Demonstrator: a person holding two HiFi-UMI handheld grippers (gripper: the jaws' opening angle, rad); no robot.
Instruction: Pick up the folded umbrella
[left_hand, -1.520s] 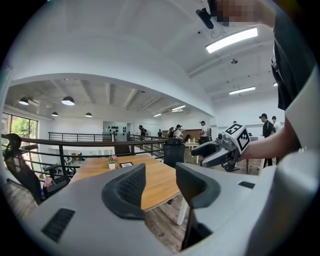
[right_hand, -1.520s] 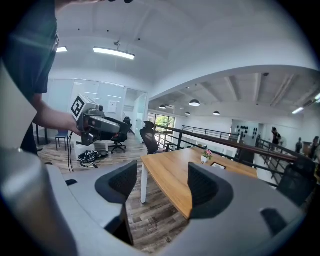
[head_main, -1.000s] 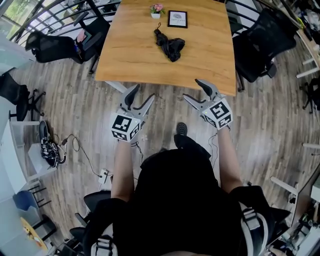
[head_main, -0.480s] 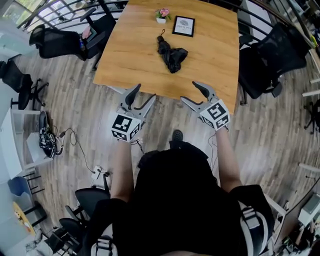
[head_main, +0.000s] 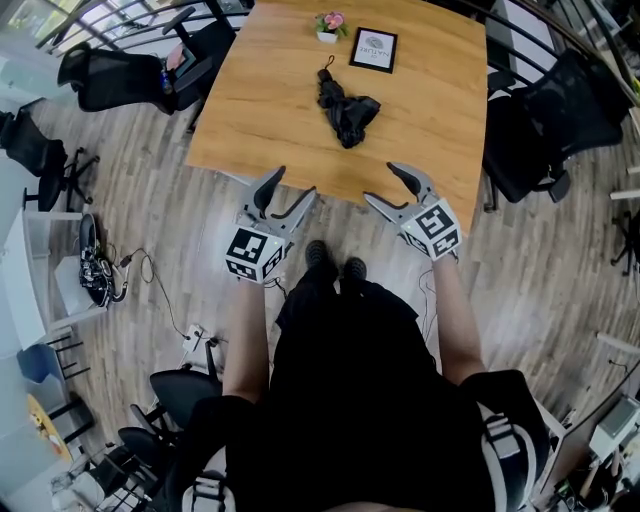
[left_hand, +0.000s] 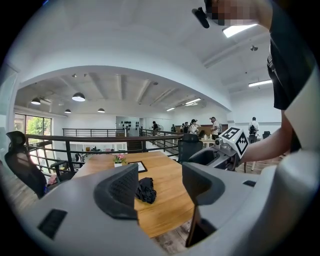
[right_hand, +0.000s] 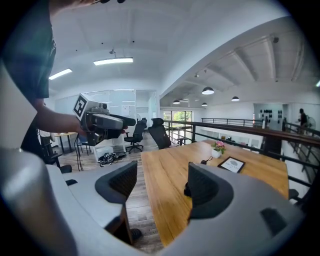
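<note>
The folded umbrella (head_main: 347, 101) is black, its fabric loosely bunched and crumpled rather than wrapped tight. It lies flat on the wooden desk (head_main: 260, 110), near the middle of the top, with its slim handle end pointing toward the desk's far edge.

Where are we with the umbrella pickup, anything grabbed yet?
Done: nothing yet. The folded umbrella lies untouched on the wooden table. In hand: the left tool and right tool are both open and empty, held by the table's near edge, well short of the umbrella. Left: reach in over the table, close on the umbrella and lift it.
</note>
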